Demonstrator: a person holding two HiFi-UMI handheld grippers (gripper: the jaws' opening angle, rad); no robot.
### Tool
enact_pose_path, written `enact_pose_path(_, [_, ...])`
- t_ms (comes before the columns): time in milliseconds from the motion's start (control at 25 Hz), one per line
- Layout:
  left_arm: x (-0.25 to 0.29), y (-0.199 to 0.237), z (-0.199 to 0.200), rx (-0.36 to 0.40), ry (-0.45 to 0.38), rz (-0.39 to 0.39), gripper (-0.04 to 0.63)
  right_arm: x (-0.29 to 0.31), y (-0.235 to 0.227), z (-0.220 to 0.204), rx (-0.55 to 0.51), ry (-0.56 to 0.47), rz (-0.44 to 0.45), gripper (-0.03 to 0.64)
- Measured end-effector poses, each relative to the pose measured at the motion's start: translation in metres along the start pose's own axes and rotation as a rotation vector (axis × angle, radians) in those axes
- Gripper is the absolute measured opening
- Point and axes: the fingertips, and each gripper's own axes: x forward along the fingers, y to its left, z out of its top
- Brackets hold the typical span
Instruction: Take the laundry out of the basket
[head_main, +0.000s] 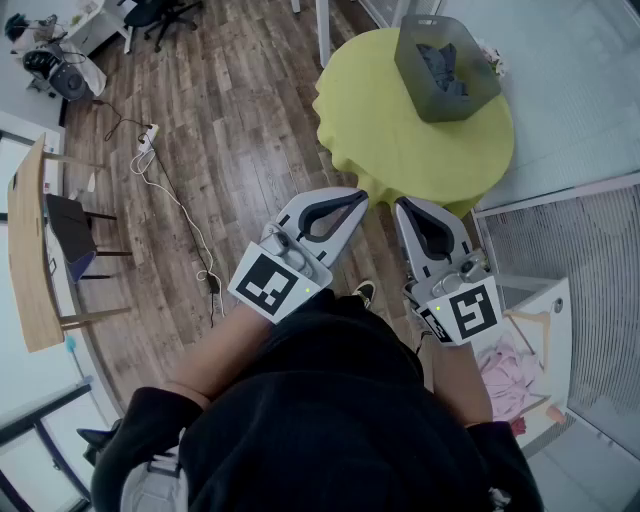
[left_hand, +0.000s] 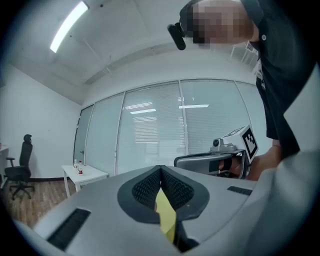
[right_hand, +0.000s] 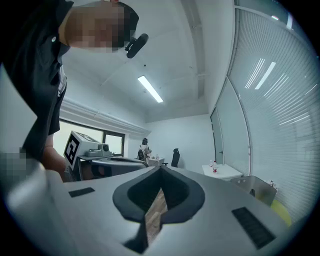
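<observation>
Up ahead of us on the wood floor sits the round desk (head_main: 400, 150) with its yellow-green cloth. The grey basket (head_main: 412, 70) is on its far side, with the dark laundry (head_main: 440, 68) bunched inside. Nothing looks to be out yet, so we'd say we're at the very start, just on the approach.

To do it well, we reckon we need to get right up to the desk first, since both tools are well short of it. Then we'd open one claw wide before dipping in from above and pinch a top fold rather than digging deep. The other one could steady the basket wall, because it may slide or tip on that loose cloth.

Both are held level down by our waist, side by side. The left claw (head_main: 358, 197) is closed tip to tip with nothing in it; the yellow showing in the gap is just the desk cloth beyond. The right claw (head_main: 402, 205) is the same: fully closed and empty, with only floorboards showing through.
</observation>
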Motion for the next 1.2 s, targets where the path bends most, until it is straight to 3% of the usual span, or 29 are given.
enact_pose_path(880, [-0.056, 0.074, 0.002, -0.02, -0.028, -0.006, 0.011, 0.082, 0.044, -0.001, -0.017, 0.02, -0.005, 0.021])
enact_pose_path(1200, [-0.055, 0.106, 0.001, -0.026, -0.03, 0.007, 0.011, 0.113, 0.035, -0.002, -0.013, 0.01, -0.008, 0.021])
